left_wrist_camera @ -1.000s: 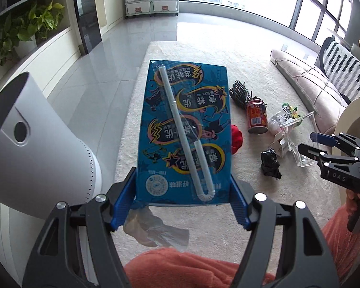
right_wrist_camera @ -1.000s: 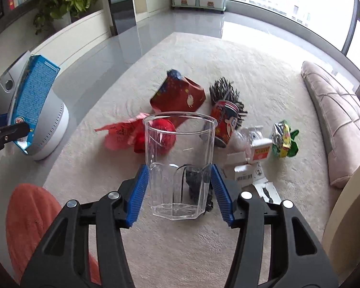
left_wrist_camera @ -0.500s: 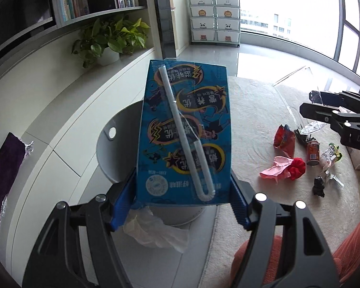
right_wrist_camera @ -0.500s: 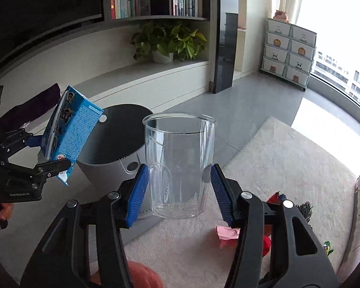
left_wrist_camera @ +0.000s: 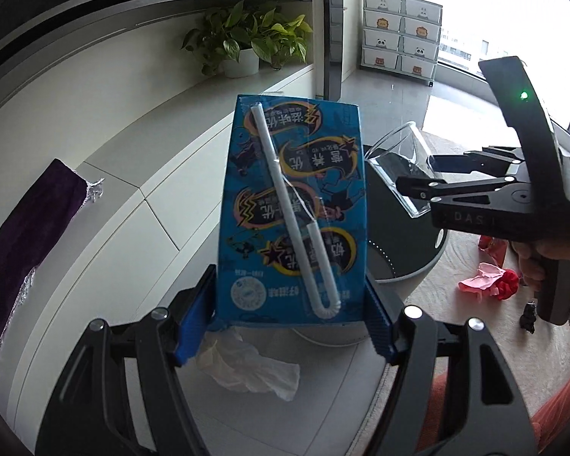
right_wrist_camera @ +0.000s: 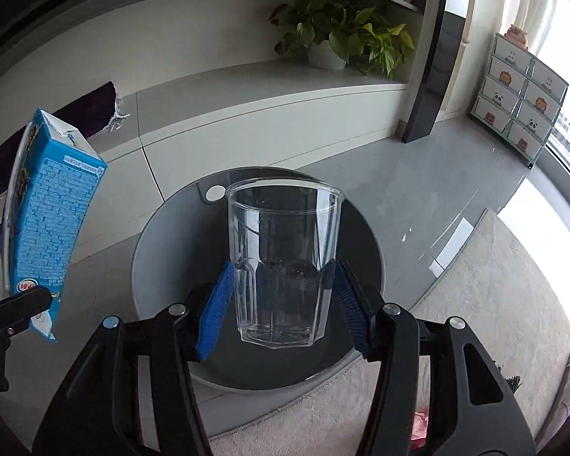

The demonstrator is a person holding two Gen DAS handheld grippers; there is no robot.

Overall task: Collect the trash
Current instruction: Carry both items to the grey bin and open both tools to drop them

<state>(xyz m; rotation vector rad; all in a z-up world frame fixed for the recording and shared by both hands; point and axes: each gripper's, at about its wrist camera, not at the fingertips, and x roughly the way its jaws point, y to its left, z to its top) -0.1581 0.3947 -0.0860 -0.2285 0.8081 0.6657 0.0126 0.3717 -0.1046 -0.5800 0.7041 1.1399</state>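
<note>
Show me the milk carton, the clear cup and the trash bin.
milk carton (left_wrist_camera: 290, 209), left wrist view, front face.
clear cup (right_wrist_camera: 283, 262), right wrist view, side wall.
trash bin (right_wrist_camera: 159, 254), right wrist view, left rim.

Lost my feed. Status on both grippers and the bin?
Left gripper shut on carton, beside bin. Right gripper shut on clear cup, over the bin opening. Nothing blocking the drop.

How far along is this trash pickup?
Nothing shows inside the grey round bin yet. In hand: the right gripper holds a clear plastic cup over the bin's opening, and the left gripper grips a blue drink carton. Left: red and pink wrappers on the beige carpet.
</note>
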